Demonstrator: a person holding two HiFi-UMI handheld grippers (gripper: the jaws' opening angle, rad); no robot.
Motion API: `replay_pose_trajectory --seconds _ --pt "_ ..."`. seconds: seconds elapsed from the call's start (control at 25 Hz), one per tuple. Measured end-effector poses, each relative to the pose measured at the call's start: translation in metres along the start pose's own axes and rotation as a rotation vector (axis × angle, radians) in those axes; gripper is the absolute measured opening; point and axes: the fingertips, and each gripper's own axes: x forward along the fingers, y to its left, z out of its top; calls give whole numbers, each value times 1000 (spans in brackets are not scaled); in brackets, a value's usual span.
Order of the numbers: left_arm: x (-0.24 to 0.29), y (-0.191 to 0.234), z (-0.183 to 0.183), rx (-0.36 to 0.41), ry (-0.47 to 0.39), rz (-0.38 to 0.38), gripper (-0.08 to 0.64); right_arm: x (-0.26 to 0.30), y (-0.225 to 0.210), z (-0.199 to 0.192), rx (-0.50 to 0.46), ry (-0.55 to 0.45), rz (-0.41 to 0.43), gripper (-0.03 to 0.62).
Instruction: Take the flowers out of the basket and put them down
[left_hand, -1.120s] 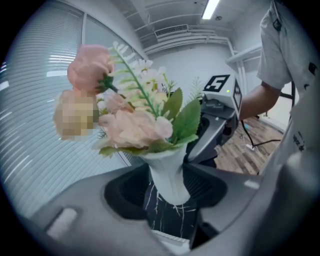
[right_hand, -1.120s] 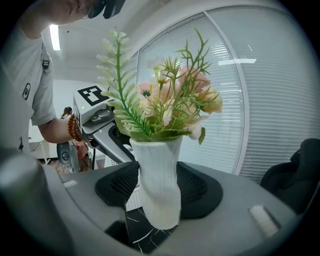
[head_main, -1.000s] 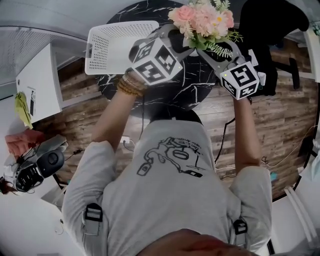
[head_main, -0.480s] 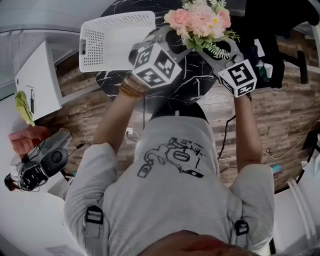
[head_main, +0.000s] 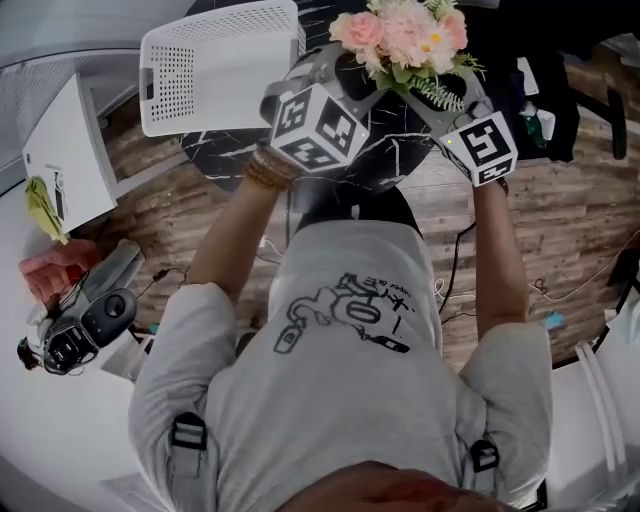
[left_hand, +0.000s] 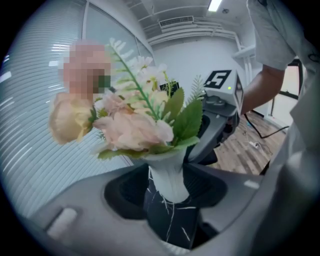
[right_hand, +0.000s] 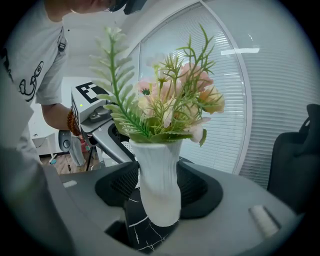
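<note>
A bunch of pink and cream flowers (head_main: 405, 35) with green fern stands in a ribbed white vase (right_hand: 159, 185), held over the black marble table (head_main: 380, 165). In the head view the blooms hide the vase. My left gripper (head_main: 352, 68) grips the vase (left_hand: 167, 177) from the left, its pads pressed on the narrow body. From the right, my right gripper (head_main: 432, 95) is shut on the same vase. The vase's base hangs a little above the marble in both gripper views. The white perforated basket (head_main: 215, 65) lies on the table to the left.
A black chair (head_main: 540, 60) stands beyond the table at the right. A white cabinet (head_main: 60, 160) is at the left, with camera gear (head_main: 85, 325) on the floor below it. Cables run over the wooden floor (head_main: 560, 240).
Both grippers have sunk toward the table top with the vase of flowers between them. The grip on the vase looks the same.
</note>
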Motion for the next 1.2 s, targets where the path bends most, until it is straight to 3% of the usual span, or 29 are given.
replay_pose_trajectory --seconds 0.8,1.2 --pt "44 -37 -34 -30 64 -6 215 0 4 -68 30 20 11 250" --pt "54 -44 -46 -34 74 8 215 5 4 -84 27 8 20 249"
